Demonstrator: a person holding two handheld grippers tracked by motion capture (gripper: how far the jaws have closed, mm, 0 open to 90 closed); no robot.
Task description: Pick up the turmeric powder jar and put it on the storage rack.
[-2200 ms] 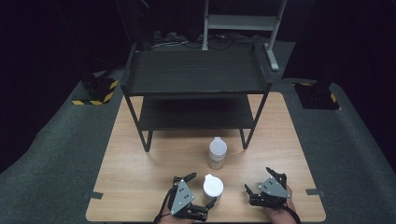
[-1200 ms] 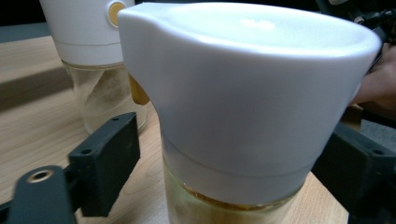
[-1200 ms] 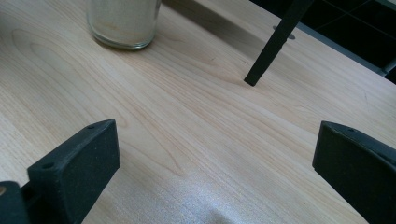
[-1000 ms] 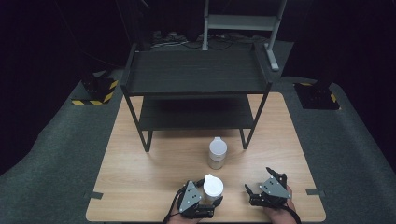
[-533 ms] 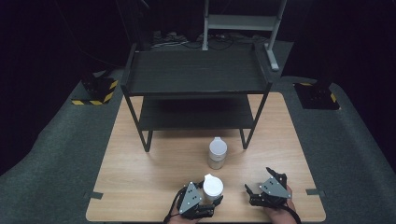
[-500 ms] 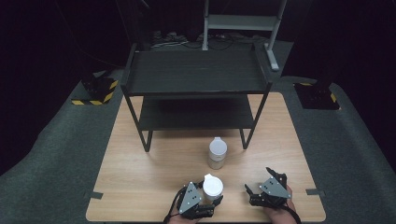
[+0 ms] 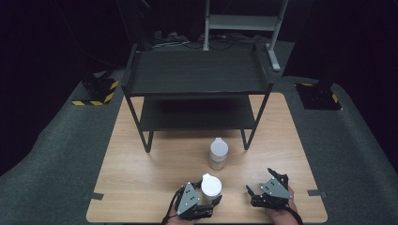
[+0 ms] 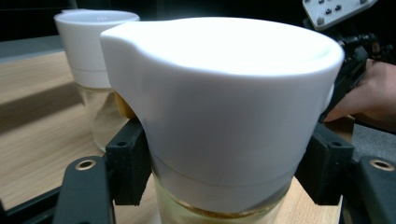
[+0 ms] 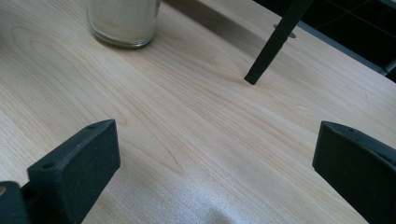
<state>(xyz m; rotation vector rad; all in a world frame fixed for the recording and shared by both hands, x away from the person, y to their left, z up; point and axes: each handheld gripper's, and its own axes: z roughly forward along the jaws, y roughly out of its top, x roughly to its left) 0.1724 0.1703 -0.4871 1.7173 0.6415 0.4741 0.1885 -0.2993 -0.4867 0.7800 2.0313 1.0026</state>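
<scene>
Since earlier, left gripper [image 7: 206,202] has closed in and is now clamping the white-lidded jar [image 7: 210,187] near the table's [image 7: 141,187] front edge, while right gripper [image 7: 263,185], jaws wide and empty, is sitting beside it.

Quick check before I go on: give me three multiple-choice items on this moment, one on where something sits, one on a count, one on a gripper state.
1. Where does the far jar stand?
A. on the rack's top shelf
B. on the table just in front of the rack
C. on the floor

2. How many white-lidded jars are on the table?
A. one
B. two
C. four

3. What is the left gripper doing?
A. closed on the near jar
B. open over bare wood
C. gripping a rack leg

Answers:
1 B, it sits on the wooden table ahead of the black rack.
2 B, the high view shows the far one and the near jar.
3 A, the left gripper view has both jaws pressed to the near jar's sides.
</scene>
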